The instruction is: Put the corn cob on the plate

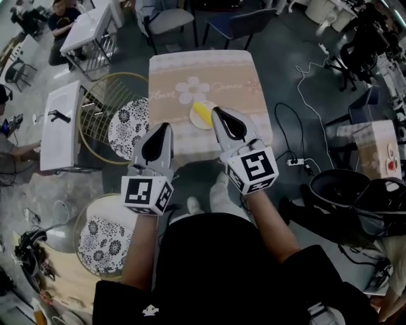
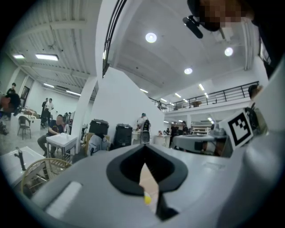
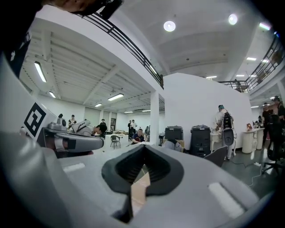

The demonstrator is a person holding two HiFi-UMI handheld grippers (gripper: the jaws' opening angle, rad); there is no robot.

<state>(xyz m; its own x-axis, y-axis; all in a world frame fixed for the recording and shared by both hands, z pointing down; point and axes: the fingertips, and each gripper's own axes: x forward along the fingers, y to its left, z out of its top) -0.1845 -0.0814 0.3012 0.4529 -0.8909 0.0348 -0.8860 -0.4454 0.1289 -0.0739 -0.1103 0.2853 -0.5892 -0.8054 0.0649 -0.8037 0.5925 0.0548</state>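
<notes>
A yellow corn cob (image 1: 202,113) lies on a small pale plate (image 1: 193,120) near the front edge of the table (image 1: 235,76), which has a beige flower-print cloth. My right gripper (image 1: 216,110) is shut and holds nothing, its tip just right of the plate in the head view. My left gripper (image 1: 167,126) is also shut and holds nothing, nearer to me and left of the plate. In the left gripper view the shut jaws (image 2: 143,149) point level across the hall, and a sliver of the yellow corn cob (image 2: 147,200) shows below them. The right gripper (image 3: 143,148) likewise points level.
Two round stools with black-and-white flower cushions stand at the left (image 1: 127,124) and lower left (image 1: 101,238). A white side table (image 1: 60,124) is further left. Chairs (image 1: 168,19) stand behind the table. Cables and a power strip (image 1: 298,162) lie on the floor at the right.
</notes>
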